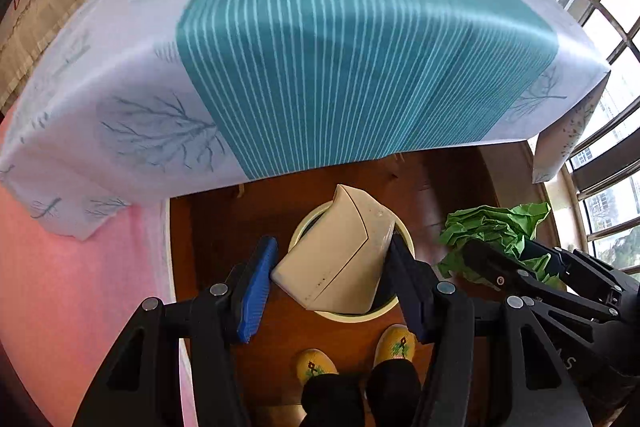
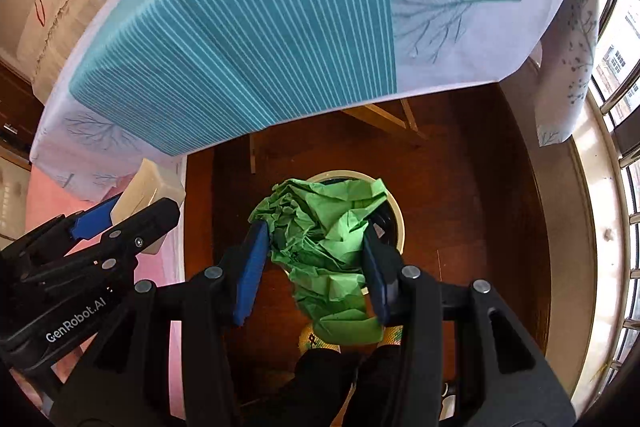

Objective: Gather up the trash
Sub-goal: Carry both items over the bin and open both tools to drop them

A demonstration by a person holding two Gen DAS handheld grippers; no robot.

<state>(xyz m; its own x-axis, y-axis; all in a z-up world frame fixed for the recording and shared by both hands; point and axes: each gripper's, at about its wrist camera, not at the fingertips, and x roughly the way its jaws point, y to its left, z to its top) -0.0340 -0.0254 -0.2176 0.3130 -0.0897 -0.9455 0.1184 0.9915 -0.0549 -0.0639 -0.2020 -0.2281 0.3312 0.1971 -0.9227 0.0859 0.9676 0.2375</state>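
1. Left wrist view: the left gripper (image 1: 332,291) is hanging over the round cream-rimmed waste bin (image 1: 352,315) on the dark wooden floor. Its blue-padded jaws are standing on either side of a beige cardboard carton (image 1: 340,251); the far pad looks to be touching, while the near pad is sitting just beside the box, so I cannot tell whether it is gripping or already letting go. The carton is lying tilted across the bin's mouth, not yet down inside.

2. Same view, at four o'clock: the right gripper is carrying a crumpled green sheet of paper (image 1: 492,231). At twelve o'clock the table's teal-striped white tablecloth (image 1: 360,39) is showing no loose rubbish, though clutter at its far edge is too blurred to judge.

3. Right wrist view: the right gripper (image 2: 316,259) is clamping the green paper between both pads, directly above the bin, whose rim (image 2: 396,219) is peeking out at two o'clock. The carton is showing at nine o'clock.

4. Count: one bin, one carton, one green paper, two grippers, two yellow slippers (image 1: 316,367). I judge both drops are still pending.
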